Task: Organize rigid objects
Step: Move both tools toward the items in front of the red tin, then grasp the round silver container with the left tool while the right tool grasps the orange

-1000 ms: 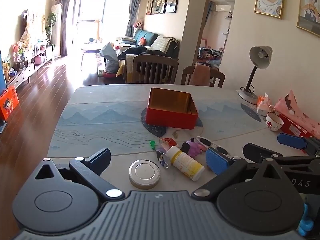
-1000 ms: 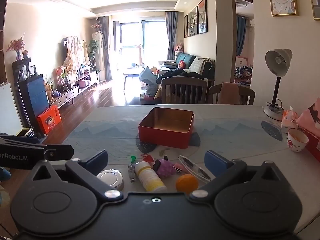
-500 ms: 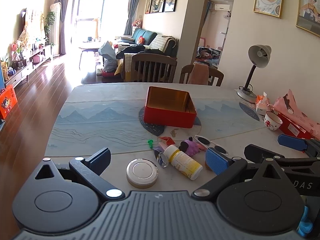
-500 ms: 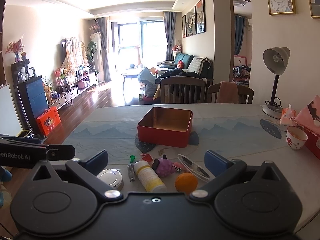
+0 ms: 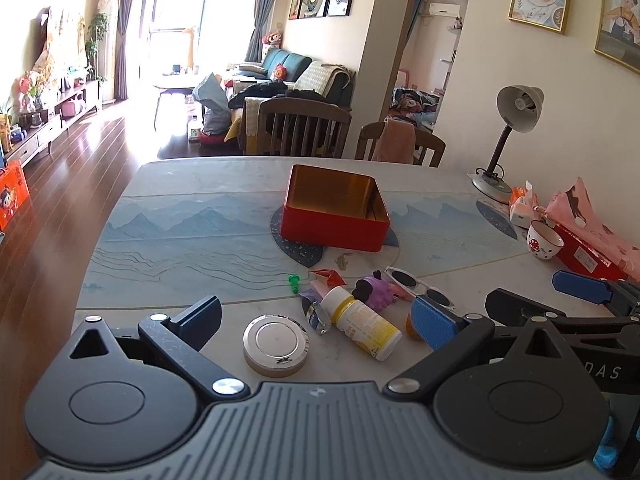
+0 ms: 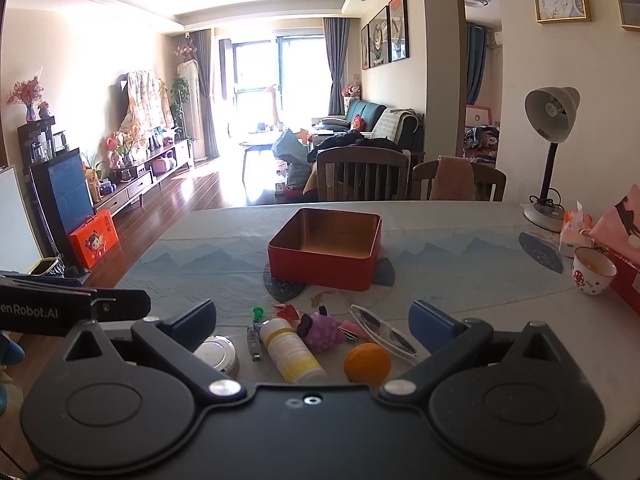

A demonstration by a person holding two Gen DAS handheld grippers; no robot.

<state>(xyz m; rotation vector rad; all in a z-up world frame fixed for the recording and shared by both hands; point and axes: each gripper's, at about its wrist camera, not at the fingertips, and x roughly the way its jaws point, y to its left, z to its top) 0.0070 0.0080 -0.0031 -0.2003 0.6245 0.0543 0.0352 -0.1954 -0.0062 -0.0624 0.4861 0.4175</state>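
An open red tin box (image 5: 334, 216) (image 6: 326, 254) stands mid-table. In front of it lie a round silver tin (image 5: 276, 345) (image 6: 218, 356), a white bottle with yellow label (image 5: 366, 327) (image 6: 292, 354), a purple toy (image 5: 378, 290) (image 6: 322, 332), white sunglasses (image 5: 418, 288) (image 6: 382, 334), an orange (image 6: 367, 363), a small glass vial (image 6: 254, 344), a green cap (image 5: 294, 280) and a red paper piece (image 5: 330, 276). My left gripper (image 5: 320, 324) is open above the silver tin and bottle. My right gripper (image 6: 316, 324) is open above the bottle and orange. Both are empty.
A mushroom-print cup (image 5: 544, 240) (image 6: 592, 270), a pink bag (image 5: 588, 216), a tissue pack (image 5: 522, 206) and a desk lamp (image 5: 508, 136) (image 6: 550, 148) stand at the table's right side. Two chairs (image 5: 304, 128) are at the far edge. Wooden floor lies left.
Both grippers have drifted slightly back and up, so the objects sit a little farther off in view. Nothing has been grasped or moved.
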